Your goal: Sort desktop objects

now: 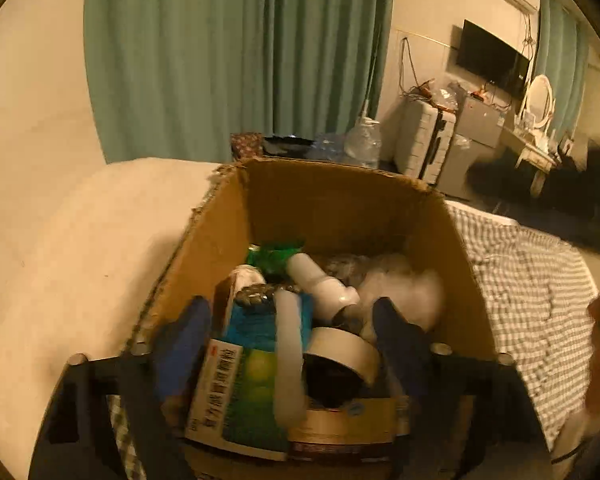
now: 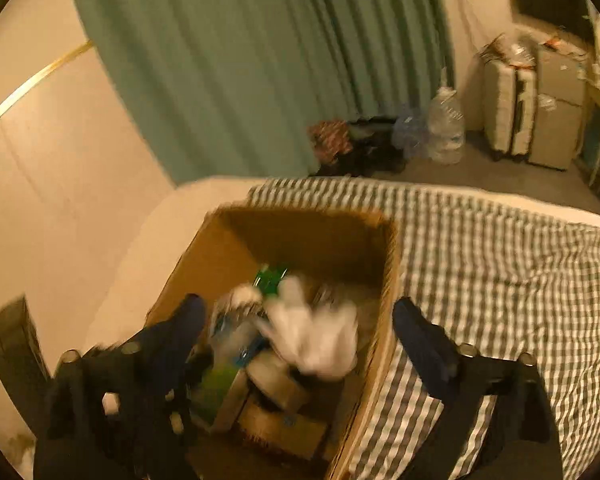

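Note:
An open cardboard box (image 1: 340, 196) stands on a checked bedspread (image 1: 532, 280). Inside lie a green-and-white medicine carton (image 1: 236, 396), a roll of tape (image 1: 344, 352), a white bottle (image 1: 320, 284), a white tube (image 1: 288, 356), a green packet (image 1: 274, 258) and white wrapping (image 1: 404, 288). My left gripper (image 1: 290, 320) is open and empty, its blue fingers just above the contents. My right gripper (image 2: 300, 320) is open and empty over the same box (image 2: 312, 232); its right finger (image 2: 420, 340) is outside the box wall. The right view is blurred.
A cream wall (image 1: 40, 160) is to the left and a green curtain (image 1: 236, 52) behind. Water jugs (image 2: 444, 128), suitcases (image 2: 536, 112) and a dark bag (image 2: 364, 140) stand on the floor beyond the bed. A television (image 1: 492, 56) hangs at the far right.

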